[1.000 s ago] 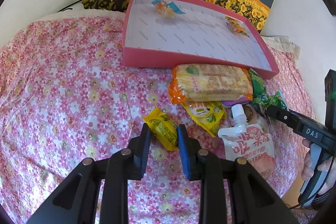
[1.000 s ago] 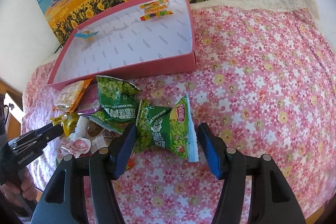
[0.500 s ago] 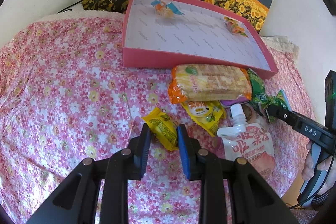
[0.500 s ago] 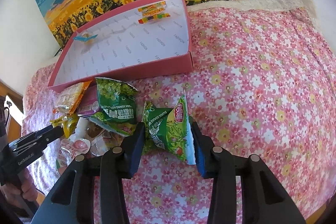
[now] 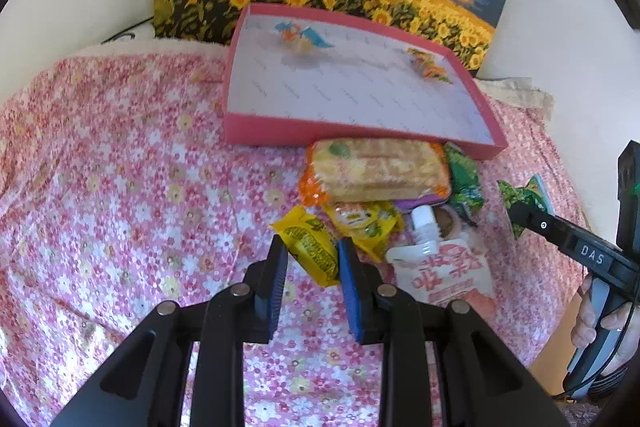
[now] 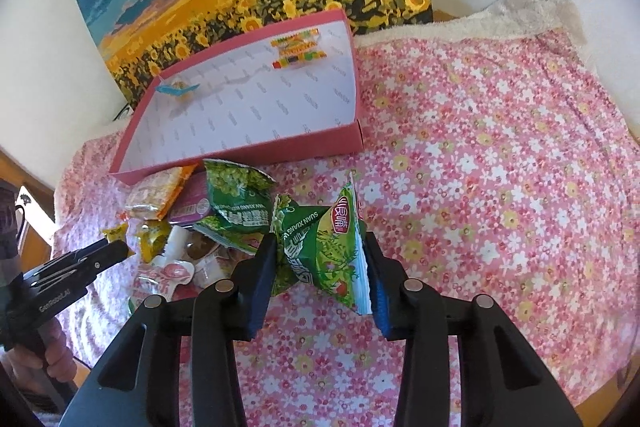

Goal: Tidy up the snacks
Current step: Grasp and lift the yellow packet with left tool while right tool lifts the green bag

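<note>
Both hand-held grippers gripping snack packets

Right hand-held gripper (image 6: 320,267) has just closed, pinching a crumpled green packet (image 6: 324,243); left hand-held gripper (image 5: 312,267) clamps a yellow packet (image 5: 310,247); pink tray (image 5: 320,129) far.

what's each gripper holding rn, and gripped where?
Left gripper: small yellow snack packet, pinched across its near end. Right gripper: green snack bag, squeezed across its crumpled middle.

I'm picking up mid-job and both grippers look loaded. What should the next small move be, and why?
Probably lift the right gripper and carry its green snack bag over to the pink box. Its jaws have just closed and now pinch the bag, and the box floor is mostly bare. The left gripper already clamps a yellow packet, which can follow.
</note>
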### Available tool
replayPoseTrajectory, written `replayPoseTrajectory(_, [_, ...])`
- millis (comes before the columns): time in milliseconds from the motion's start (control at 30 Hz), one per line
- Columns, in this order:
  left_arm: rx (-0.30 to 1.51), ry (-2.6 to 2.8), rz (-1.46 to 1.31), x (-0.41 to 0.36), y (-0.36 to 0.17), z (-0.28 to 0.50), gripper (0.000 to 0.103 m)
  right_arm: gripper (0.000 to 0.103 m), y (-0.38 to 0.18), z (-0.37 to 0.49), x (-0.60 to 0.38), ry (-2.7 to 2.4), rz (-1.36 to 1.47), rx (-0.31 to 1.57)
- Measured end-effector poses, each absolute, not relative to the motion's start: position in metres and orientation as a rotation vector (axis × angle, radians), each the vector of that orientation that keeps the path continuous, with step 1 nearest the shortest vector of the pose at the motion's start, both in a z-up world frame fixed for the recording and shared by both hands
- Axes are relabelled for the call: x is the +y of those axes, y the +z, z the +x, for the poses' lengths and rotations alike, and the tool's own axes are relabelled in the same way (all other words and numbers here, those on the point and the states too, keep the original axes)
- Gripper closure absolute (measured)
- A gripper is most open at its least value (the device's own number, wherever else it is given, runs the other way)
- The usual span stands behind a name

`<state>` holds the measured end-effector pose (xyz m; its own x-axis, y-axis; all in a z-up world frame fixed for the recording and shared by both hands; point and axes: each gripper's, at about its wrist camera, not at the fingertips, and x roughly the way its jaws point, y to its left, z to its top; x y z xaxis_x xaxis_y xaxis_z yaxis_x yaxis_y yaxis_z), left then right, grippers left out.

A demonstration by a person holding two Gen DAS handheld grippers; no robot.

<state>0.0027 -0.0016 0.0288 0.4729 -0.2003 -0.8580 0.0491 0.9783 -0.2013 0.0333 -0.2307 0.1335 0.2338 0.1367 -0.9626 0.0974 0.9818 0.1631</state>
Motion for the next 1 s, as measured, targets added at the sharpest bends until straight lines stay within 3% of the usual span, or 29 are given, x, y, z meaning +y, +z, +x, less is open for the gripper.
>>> replayPoseTrajectory(600, [1.056,-0.159,-0.151,0.003,0.038,0.004,0.080,0.061,0.147,0.036,-0.233,0.033,0.212,1.304])
replayPoseTrajectory(767, [1.090,-0.148,-0.154,0.005,0.030,0.002,0.071,0.061,0.141,0.035,-0.232,0.038,0.219,1.318])
replayPoseTrajectory(900, [1.125,-0.166,-0.132,-0.001,0.023,0.003,0.056,0.061,0.138,0.035,-0.231,0.044,0.220,1.322])
replayPoseTrajectory(1000, [1.144,-0.188,-0.118,-0.008,0.018,0.003,0.055,0.061,0.137,0.035,-0.229,0.048,0.221,1.326])
